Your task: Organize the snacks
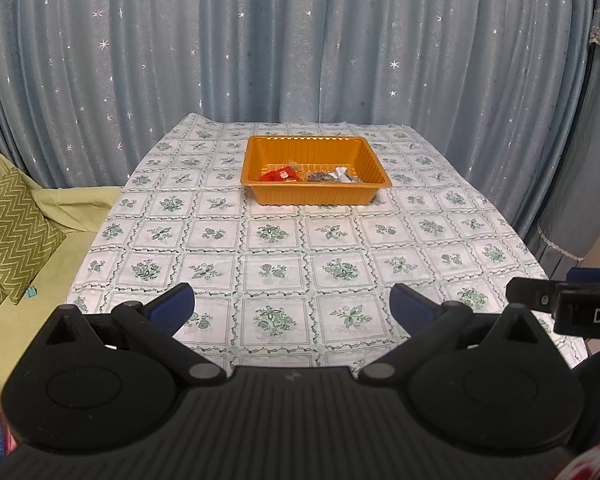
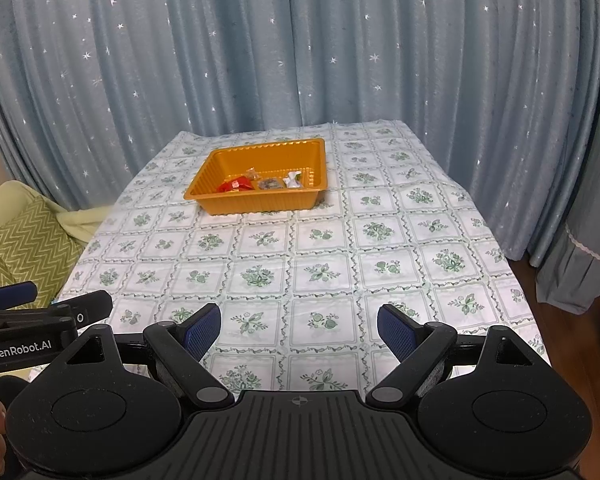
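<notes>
Apparently the snacks (image 1: pixel 314 175) all lay inside the orange tray (image 1: pixel 316 196), well ahead of both grippers, so little seemed left. The worktop (image 1: pixel 284 248) between held nothing. The left gripper (image 1: pixel 292 304) and right gripper (image 2: pixel 299 330) stood spread, empty.

Black left gripper (image 1: pixel 292 306) and right gripper (image 2: pixel 299 330), blue ribbed pads.

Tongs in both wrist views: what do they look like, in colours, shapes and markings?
Both tongs, left and right, match: matte black ribbed bodies, round pivot housings, angled black arms with grey pins, and textured blue pads. Seen side-on from the right wrist view, the left one bears white "GenRobot.AI" lettering; the right one's side shows white letters, cut off.
</notes>
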The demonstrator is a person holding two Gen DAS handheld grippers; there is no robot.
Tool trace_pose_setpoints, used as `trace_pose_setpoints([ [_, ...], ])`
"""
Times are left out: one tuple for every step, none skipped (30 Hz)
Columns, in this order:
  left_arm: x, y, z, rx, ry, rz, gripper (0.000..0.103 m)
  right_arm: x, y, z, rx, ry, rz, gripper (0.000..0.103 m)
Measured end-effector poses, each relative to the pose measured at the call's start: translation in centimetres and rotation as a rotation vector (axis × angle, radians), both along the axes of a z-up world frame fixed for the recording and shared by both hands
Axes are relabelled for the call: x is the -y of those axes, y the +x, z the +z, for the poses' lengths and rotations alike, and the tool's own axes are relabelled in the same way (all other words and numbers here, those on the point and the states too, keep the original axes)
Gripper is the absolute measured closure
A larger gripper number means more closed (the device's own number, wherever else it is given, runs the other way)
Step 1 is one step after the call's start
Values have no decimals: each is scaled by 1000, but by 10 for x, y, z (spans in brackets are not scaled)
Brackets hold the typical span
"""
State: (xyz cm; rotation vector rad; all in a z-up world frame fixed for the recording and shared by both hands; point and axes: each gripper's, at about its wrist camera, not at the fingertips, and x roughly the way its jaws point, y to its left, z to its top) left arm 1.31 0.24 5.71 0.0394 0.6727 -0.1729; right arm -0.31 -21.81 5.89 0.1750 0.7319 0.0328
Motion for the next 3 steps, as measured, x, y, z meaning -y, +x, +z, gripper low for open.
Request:
trace_pose_setpoints([
  [0,-1,0,10,0,6,0,0,-1,-1,-1,1,0,18],
  [0,-1,0,13,1,7,0,0,-1,-1,-1,2,-1,18],
  [-1,0,0,13,2,9,0,0,-1,-1,0,4,-2,18],
])
